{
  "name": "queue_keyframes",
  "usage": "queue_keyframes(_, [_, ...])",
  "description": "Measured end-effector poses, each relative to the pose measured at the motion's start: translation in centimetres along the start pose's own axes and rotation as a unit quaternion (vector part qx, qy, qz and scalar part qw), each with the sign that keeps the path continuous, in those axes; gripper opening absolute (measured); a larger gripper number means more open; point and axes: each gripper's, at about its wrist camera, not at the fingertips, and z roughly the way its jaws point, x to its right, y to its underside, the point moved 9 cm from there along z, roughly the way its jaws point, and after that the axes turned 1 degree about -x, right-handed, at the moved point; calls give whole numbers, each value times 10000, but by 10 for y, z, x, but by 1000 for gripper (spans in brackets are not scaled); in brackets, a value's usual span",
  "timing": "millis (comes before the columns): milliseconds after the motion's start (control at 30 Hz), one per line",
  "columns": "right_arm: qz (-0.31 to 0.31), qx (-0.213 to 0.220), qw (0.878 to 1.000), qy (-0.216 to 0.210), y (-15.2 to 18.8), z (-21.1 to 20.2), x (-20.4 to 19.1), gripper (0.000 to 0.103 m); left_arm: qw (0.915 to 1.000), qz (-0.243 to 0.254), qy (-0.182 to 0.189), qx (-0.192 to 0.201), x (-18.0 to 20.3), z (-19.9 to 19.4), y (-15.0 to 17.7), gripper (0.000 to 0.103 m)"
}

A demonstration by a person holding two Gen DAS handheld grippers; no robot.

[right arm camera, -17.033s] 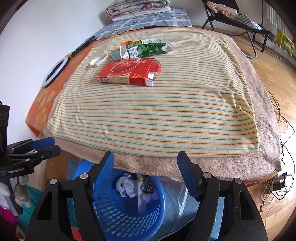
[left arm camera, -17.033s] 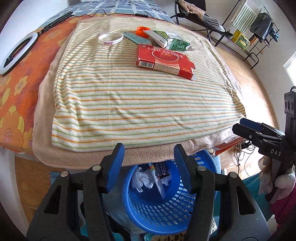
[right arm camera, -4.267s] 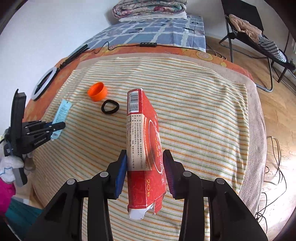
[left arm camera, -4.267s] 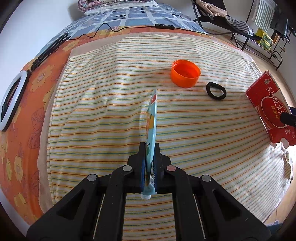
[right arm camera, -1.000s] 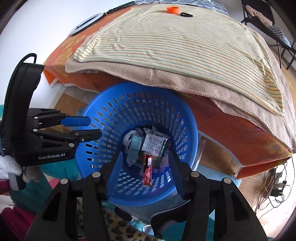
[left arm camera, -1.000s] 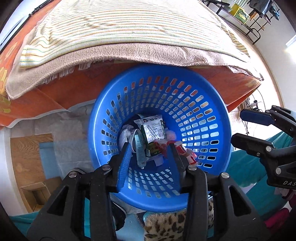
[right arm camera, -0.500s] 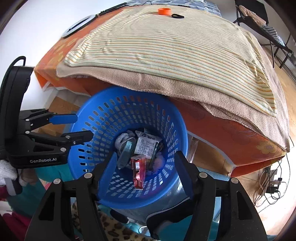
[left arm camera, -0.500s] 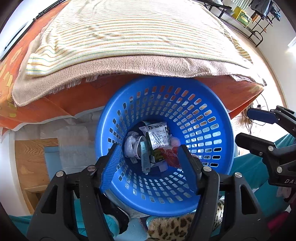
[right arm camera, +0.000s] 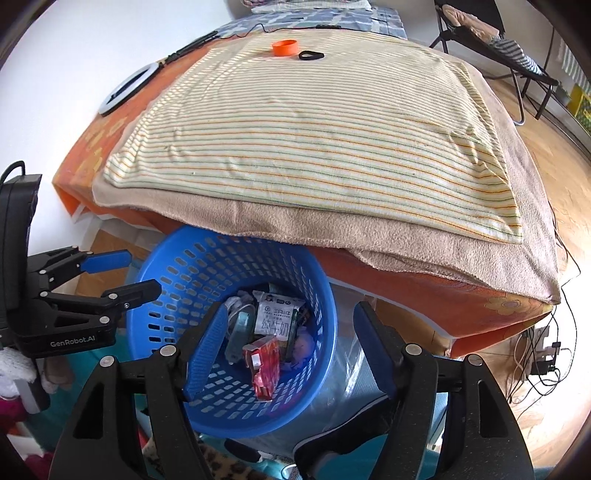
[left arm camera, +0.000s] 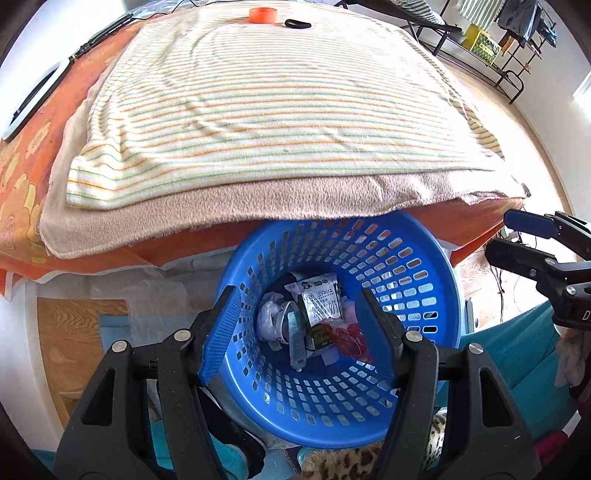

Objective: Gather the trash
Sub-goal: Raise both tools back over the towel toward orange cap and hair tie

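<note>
left wrist view: my left gripper (left arm camera: 299, 328) jaws wide apart, empty, over blue basket (left arm camera: 439, 280) | right gripper (right arm camera: 288, 345) jaws likewise spread | red box (right arm camera: 264, 365), milk pouch (left arm camera: 319, 301) in basket | orange cap (left arm camera: 262, 14), possibly a hair tie (left arm camera: 297, 24), on bed

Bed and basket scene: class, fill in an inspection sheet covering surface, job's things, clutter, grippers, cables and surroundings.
Surface: striped blanket over a beige one on the bed.
Job's things: blue basket holds milk pouch, red box, crumpled paper.
Clutter: orange cap and black hair tie at the far end.
Grippers: left gripper and right gripper open, empty.
Cables: black cable beside the bed.
Surroundings: ring light, folding chair.
</note>
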Motion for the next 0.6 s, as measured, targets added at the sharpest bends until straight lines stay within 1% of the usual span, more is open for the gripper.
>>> queue_keyframes(133, [102, 94, 9999, -16, -15, -5, 9, 70, 9999, -27, -2, 146, -5, -7, -23, 66])
queue_keyframes(267, [121, 205, 9997, 16, -33, -10, 15, 70, 9995, -42, -34, 317, -11, -14, -52, 66])
queue_keyframes(400, [147, 385, 9991, 37, -55, -14, 22, 70, 9988, -89, -49, 488, -18, -19, -87, 66])
queue_keyframes(600, [106, 573, 9983, -16, -93, -13, 29, 70, 9969, -29, -140, 773, -26, -22, -145, 66])
